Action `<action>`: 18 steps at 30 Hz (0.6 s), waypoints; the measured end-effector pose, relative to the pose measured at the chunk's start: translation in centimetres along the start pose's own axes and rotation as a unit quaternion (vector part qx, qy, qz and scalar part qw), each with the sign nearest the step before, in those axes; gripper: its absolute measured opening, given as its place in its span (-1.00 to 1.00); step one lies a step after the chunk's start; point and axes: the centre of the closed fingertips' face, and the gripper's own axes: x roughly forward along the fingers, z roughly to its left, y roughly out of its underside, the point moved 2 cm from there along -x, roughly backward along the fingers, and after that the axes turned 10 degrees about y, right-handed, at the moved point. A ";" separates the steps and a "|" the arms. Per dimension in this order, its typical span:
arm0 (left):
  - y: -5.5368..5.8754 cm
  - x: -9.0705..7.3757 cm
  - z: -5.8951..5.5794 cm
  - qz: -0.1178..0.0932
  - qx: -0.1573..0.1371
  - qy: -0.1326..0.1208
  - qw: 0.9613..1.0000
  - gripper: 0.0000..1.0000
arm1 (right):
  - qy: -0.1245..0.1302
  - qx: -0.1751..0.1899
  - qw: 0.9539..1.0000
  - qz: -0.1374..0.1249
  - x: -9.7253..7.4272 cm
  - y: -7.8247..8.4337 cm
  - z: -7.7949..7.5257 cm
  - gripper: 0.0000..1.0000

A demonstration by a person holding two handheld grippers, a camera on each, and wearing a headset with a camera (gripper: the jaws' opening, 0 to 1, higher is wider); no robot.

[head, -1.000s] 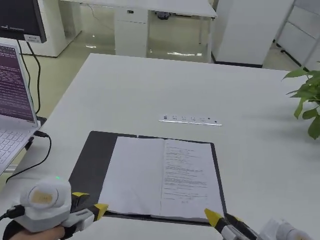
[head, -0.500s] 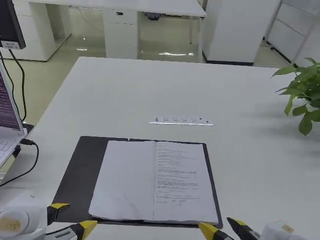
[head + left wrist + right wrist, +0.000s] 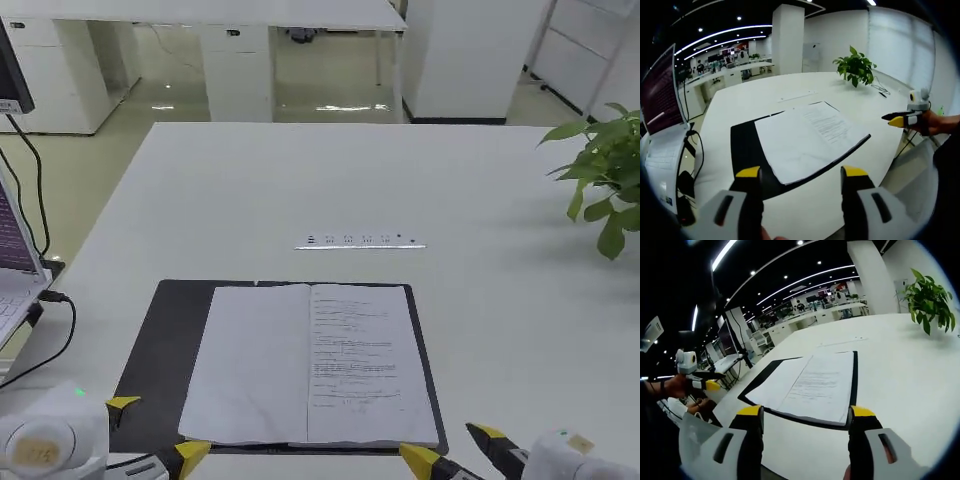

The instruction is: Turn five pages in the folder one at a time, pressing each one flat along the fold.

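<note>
An open black folder (image 3: 160, 345) (image 3: 747, 145) (image 3: 765, 376) lies flat on the white table, a blank white page (image 3: 255, 360) on its left half and a printed page (image 3: 360, 360) (image 3: 822, 382) on its right. My left gripper (image 3: 155, 432) (image 3: 801, 175) hovers open just off the folder's near left corner. Off the near right corner, my right gripper (image 3: 450, 448) (image 3: 807, 412) is open too. Neither touches the paper, and nothing sits between the jaws.
A laptop (image 3: 15, 250) with a cable (image 3: 55, 340) sits at the left table edge. A strip of sockets (image 3: 360, 241) is set into the table beyond the folder. A potted plant (image 3: 600, 185) stands at the right.
The head camera has swung right and down, so the laptop slid out of frame. Both grippers have drawn back toward the near edge of the table, still open.
</note>
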 end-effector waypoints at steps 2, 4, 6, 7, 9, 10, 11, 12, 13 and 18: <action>-0.1 0.2 0.0 -0.001 -0.002 0.001 1.000 0.25 | -0.001 0.002 1.000 -0.001 -0.2 0.0 -0.1 0.36; -0.3 0.5 -0.2 -0.003 -0.003 0.003 1.000 0.25 | -0.001 0.001 1.000 0.001 -0.3 0.0 -0.2 0.37; -0.5 0.8 -0.6 -0.001 0.000 0.006 1.000 0.26 | -0.002 0.001 1.000 0.003 -0.4 0.1 -0.4 0.37; -0.6 1.2 -0.7 0.001 0.002 0.008 1.000 0.26 | -0.002 0.001 1.000 0.004 -0.4 0.0 -0.6 0.37; -0.9 1.8 -1.3 0.002 0.006 0.016 1.000 0.27 | -0.002 0.003 1.000 0.004 -0.4 -0.2 -0.8 0.38; -1.0 2.0 -1.4 0.002 0.007 0.018 1.000 0.27 | -0.002 0.004 1.000 0.003 -0.5 -0.3 -0.9 0.39; -1.3 2.5 -1.8 0.002 0.011 0.023 1.000 0.27 | -0.003 0.008 1.000 0.000 -0.5 -0.5 -1.0 0.39; -1.5 2.8 -2.0 0.001 0.012 0.026 1.000 0.27 | -0.004 0.011 1.000 -0.001 -0.5 -0.6 -1.0 0.39; -1.8 3.4 -2.4 0.001 0.014 0.032 0.999 0.27 | -0.005 0.011 1.000 -0.001 -0.4 -0.6 -1.0 0.39; -2.5 5.5 -4.1 0.010 0.030 0.060 0.998 0.26 | -0.008 0.009 1.000 0.005 -0.3 -0.6 -1.2 0.42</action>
